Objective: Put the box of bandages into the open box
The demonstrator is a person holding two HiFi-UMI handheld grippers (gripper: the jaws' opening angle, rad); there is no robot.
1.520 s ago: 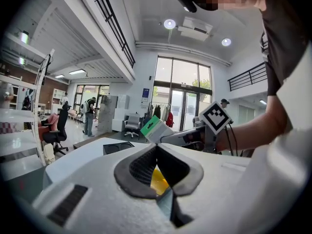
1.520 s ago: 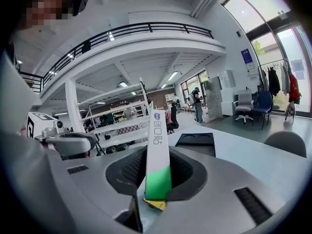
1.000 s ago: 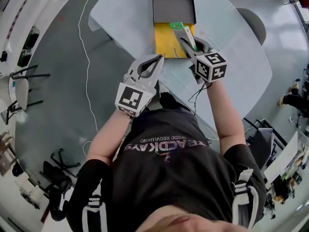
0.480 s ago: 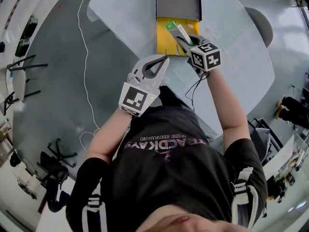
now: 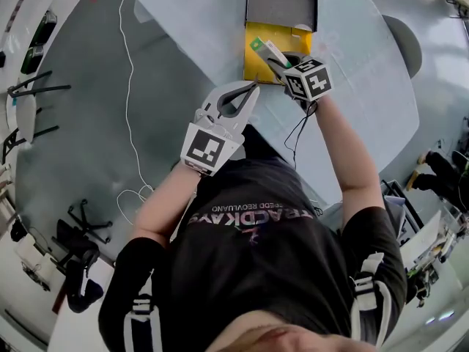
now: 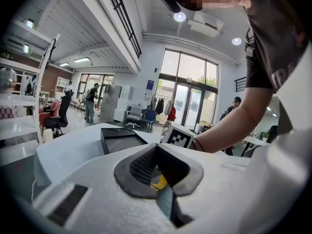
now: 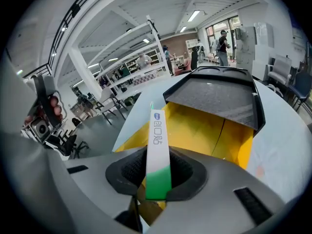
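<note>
A slim white and green box of bandages [image 5: 264, 49] is clamped in my right gripper [image 5: 279, 60], which holds it over the near edge of the open yellow box [image 5: 258, 63]. The right gripper view shows the bandage box [image 7: 158, 145] standing on edge between the pads, its far end above the yellow interior [image 7: 209, 130]. The dark lid [image 5: 282, 4] lies flipped back beyond the yellow box. My left gripper [image 5: 251, 88] hovers just left of the yellow box's near corner, its jaws closed with nothing between them. In its own view the left gripper [image 6: 158, 165] faces the lid [image 6: 119, 139].
The boxes sit on a pale blue-grey table [image 5: 205, 28]. A grey chair [image 5: 405, 41] stands at its far right. A white cable [image 5: 129, 86] runs across the floor to the left. Office chairs and shelving stand further off.
My right gripper has carried the bandage box forward, from the yellow box's near edge to further over its opening. The left gripper has stayed close by the near corner, still closed.
</note>
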